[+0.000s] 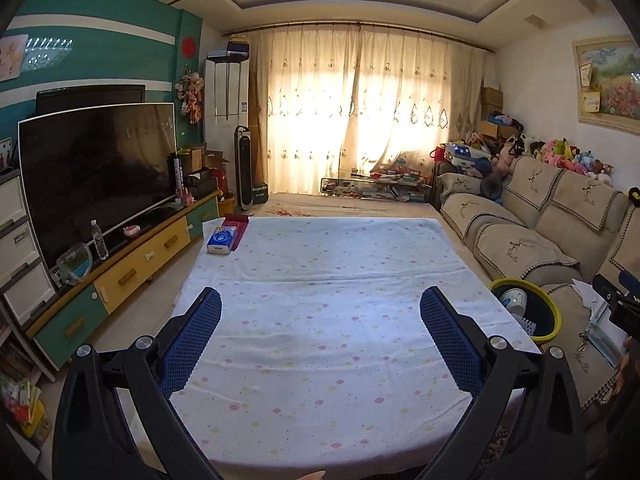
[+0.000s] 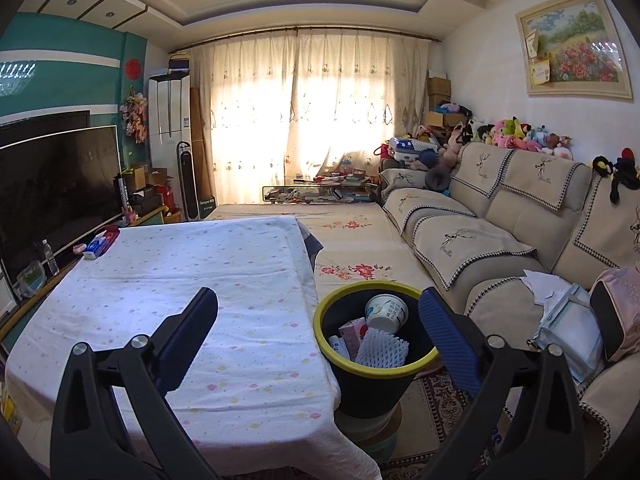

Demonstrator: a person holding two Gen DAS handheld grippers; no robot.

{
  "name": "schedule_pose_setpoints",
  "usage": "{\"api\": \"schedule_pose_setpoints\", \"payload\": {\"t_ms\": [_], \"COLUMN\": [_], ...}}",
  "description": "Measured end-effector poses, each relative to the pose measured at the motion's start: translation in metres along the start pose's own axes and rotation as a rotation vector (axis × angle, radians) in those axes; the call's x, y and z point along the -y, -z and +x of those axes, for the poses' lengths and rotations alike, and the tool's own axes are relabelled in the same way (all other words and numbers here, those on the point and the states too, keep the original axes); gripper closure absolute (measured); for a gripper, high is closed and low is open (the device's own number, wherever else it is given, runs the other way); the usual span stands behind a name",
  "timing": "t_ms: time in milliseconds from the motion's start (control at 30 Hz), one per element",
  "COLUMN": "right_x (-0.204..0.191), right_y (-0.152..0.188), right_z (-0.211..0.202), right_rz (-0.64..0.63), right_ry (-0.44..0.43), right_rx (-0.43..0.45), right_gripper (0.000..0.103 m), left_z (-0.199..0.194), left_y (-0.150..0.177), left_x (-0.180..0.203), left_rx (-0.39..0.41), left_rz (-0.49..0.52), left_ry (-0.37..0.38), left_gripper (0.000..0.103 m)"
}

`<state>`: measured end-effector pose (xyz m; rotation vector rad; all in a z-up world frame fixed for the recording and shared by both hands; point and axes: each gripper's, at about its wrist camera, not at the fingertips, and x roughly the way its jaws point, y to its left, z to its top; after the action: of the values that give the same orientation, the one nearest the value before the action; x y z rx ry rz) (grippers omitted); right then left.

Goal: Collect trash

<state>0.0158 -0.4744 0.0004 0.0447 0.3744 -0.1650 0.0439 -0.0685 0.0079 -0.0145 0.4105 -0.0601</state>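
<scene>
Two blue-padded fingers of the left gripper (image 1: 320,316) stand wide apart with nothing between them, over the near half of the table (image 1: 320,264). A tissue pack (image 1: 223,239) lies at the table's far left corner. The bin (image 1: 526,310) sits just beside the table's right edge, a cup (image 1: 514,300) inside.

From the right wrist, the right gripper (image 2: 318,316) is spread wide and empty, over the table's near right edge. The bin (image 2: 374,364) holds the cup (image 2: 386,312), a white foam net (image 2: 382,348) and a pink carton (image 2: 352,332).
</scene>
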Motion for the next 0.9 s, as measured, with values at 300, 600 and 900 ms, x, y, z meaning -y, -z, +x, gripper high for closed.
{"api": "schedule_pose_setpoints", "payload": {"t_ms": [300, 600, 900], "right_x": [0.003, 0.006, 0.004], "right_y": [-0.001, 0.001, 0.001], "right_z": [-0.003, 0.004, 0.006], "right_rz": [0.032, 0.038, 0.036], "right_ry": [-0.003, -0.002, -0.007], "right_rx": [0.004, -0.013, -0.016], "right_gripper": [0.007, 0.007, 0.007], "left_z": [-0.007, 0.002, 0.006], "left_y": [0.001, 0.000, 0.003], "left_x": [0.000, 0.005, 0.009], "left_rx": [0.008, -0.017, -0.020], "left_rz": [-0.011, -0.020, -0.014], "left_ry": [-0.029, -0.017, -0.006], "left_gripper": [0.005, 0.005, 0.005]}}
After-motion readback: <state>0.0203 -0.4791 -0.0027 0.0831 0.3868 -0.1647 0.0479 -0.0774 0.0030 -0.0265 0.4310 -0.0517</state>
